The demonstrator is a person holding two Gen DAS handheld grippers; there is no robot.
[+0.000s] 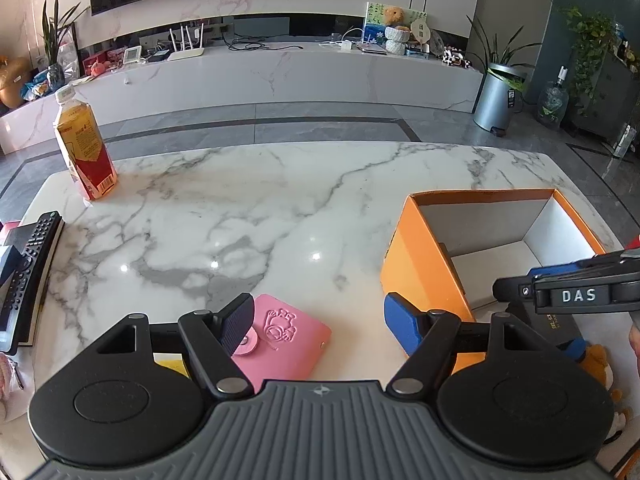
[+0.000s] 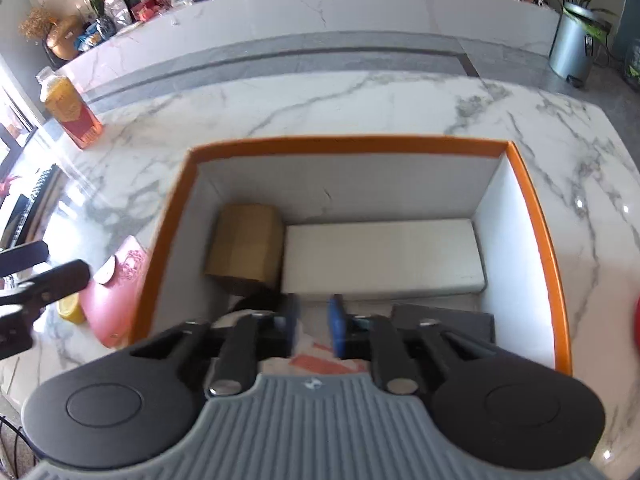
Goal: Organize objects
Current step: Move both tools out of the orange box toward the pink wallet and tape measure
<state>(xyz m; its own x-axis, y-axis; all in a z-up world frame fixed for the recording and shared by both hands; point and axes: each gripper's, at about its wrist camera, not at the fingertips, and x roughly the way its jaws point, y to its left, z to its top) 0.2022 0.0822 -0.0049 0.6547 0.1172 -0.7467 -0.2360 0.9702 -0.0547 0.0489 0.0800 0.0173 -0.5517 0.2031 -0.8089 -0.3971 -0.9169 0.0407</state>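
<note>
inside the orange box (image 2: 554,264) lie a brown carton (image 2: 244,246) and perhaps a white block (image 2: 380,256).

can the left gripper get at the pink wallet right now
Probably yes. The left gripper is open, and the pink wallet lies flat on the table just under it, nothing on top; the orange box sits clear to its right.

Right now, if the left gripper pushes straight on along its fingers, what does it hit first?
Most likely the pink wallet, which lies on the marble table just beyond the open left gripper, nearer its left finger. Depth is uncertain; the orange box sits off to the right of that line.
</note>
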